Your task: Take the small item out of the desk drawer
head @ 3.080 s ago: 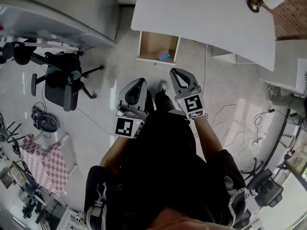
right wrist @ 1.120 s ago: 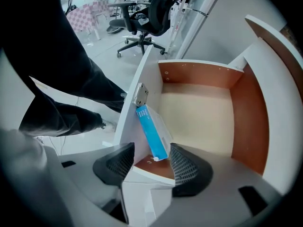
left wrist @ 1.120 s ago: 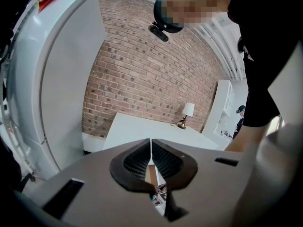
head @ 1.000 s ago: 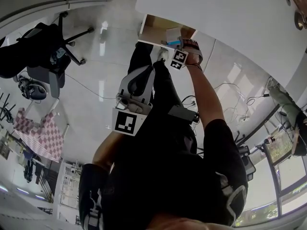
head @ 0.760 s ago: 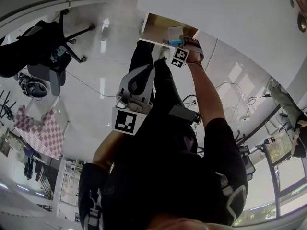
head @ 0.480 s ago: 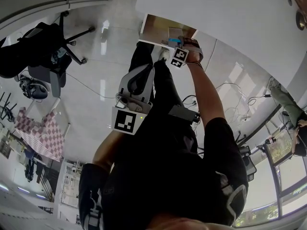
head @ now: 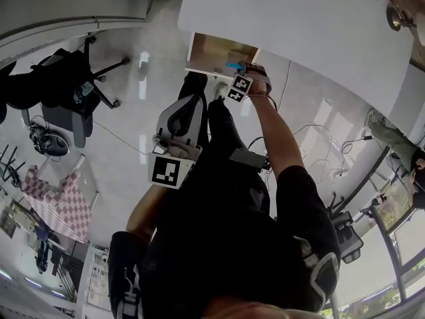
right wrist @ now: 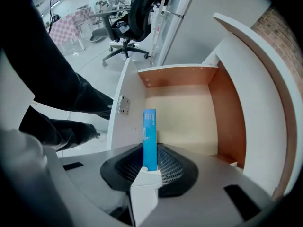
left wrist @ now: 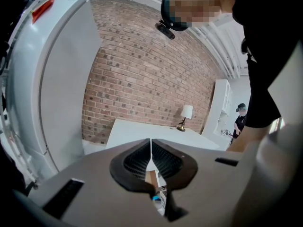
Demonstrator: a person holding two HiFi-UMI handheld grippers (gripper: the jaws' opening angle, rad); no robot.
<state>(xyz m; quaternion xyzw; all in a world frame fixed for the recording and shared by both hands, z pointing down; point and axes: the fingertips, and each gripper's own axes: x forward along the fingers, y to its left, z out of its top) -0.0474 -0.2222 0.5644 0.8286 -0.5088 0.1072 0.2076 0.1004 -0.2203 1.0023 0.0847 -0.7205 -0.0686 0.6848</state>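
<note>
Two tools differ: the right tool [right wrist: 150, 163], its jaws just closing, clamps a slim blue box [right wrist: 149, 134] upright over the open drawer [right wrist: 228, 109] under the white bench [head: 299, 18]. Only the left gripper view shows the left tool [left wrist: 151, 148] pressed together, empty.

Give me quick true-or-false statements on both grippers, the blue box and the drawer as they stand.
1. The right gripper grips the blue box between its pads. True; its jaws have just been closing on it.
2. The left gripper has its jaws wide apart. False: they are together with nothing between them.
3. The drawer is pushed shut. False: it stands open below the right gripper.
4. A lamp stands on the white desk. True.
</note>
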